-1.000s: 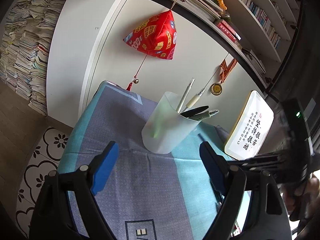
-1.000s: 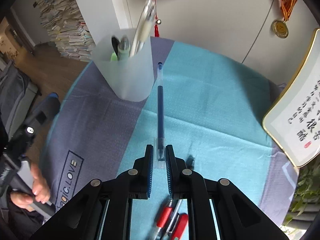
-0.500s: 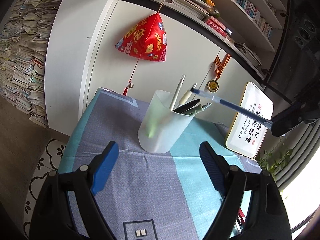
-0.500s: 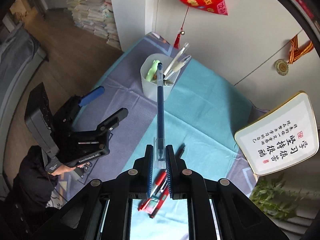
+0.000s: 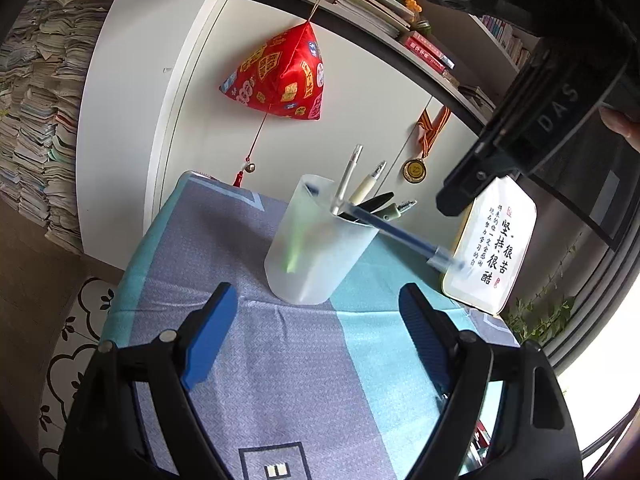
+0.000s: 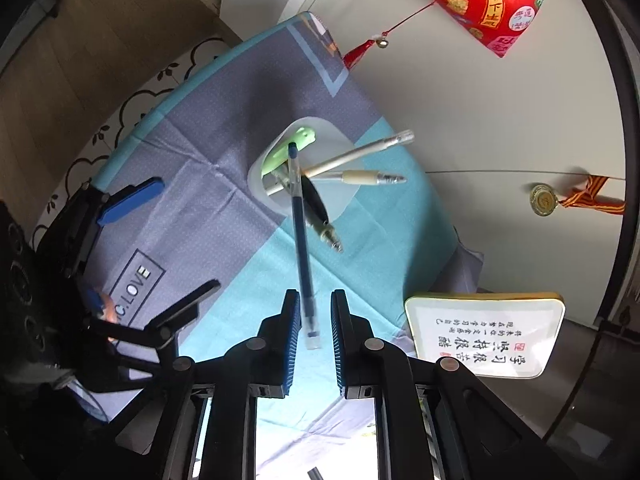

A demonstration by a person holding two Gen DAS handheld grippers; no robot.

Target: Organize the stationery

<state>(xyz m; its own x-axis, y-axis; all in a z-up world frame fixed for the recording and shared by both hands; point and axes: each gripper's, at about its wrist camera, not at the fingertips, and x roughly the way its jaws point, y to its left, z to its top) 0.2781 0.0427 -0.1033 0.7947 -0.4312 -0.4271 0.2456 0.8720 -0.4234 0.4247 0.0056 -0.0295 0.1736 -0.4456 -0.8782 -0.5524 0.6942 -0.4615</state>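
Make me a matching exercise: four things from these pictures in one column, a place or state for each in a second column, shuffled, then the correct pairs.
Things
1. blue pen
2. left tool
3. medal
4. framed calligraphy

Places or states
A. open, holding nothing
B. propped up at the table's far right edge
C. tip over the pen cup, between the right tool's open fingers
D. hanging on the white wall by a ribbon

Pairs: 1-C, 2-A, 3-D, 4-B

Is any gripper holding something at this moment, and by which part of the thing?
Nothing is held. The right gripper is open, and the blue pen lies loose between its fingers, tip in the cup. The left gripper is open.
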